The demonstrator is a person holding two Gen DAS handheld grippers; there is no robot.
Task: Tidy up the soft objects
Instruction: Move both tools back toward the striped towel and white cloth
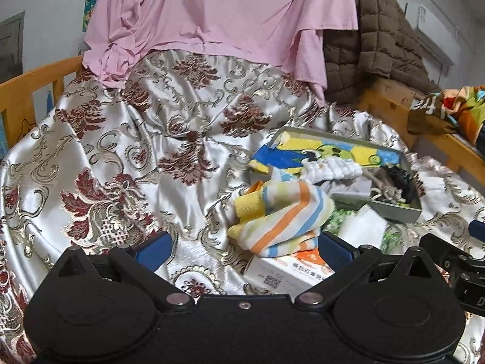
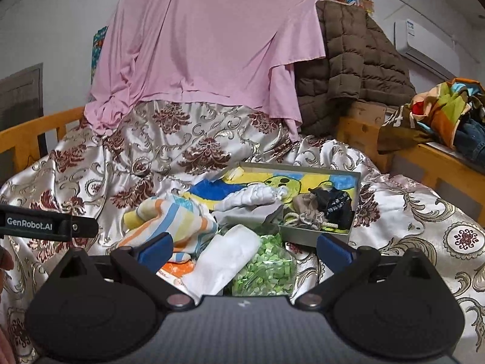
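A striped yellow, orange and blue soft cloth [image 1: 285,212] lies bunched on the bed beside a grey tray [image 1: 394,210]. The tray holds a yellow and blue towel [image 1: 321,150], a white knitted piece [image 1: 330,168] and dark and beige small items [image 1: 394,182]. My left gripper [image 1: 242,251] is open and empty, just in front of the striped cloth. In the right wrist view my right gripper [image 2: 242,250] is open and empty over a folded white cloth [image 2: 224,257] and a bag of green pieces [image 2: 266,267]. The striped cloth [image 2: 172,224] and the tray [image 2: 315,238] also show there.
A white and orange box [image 1: 288,273] lies under the striped cloth. The bed is covered by a silver and maroon damask spread [image 1: 136,151]. A pink sheet [image 1: 218,15] and a brown quilted jacket [image 1: 379,39] hang behind. Wooden rails [image 1: 33,91] edge the bed. Colourful clothes [image 2: 445,112] lie at right.
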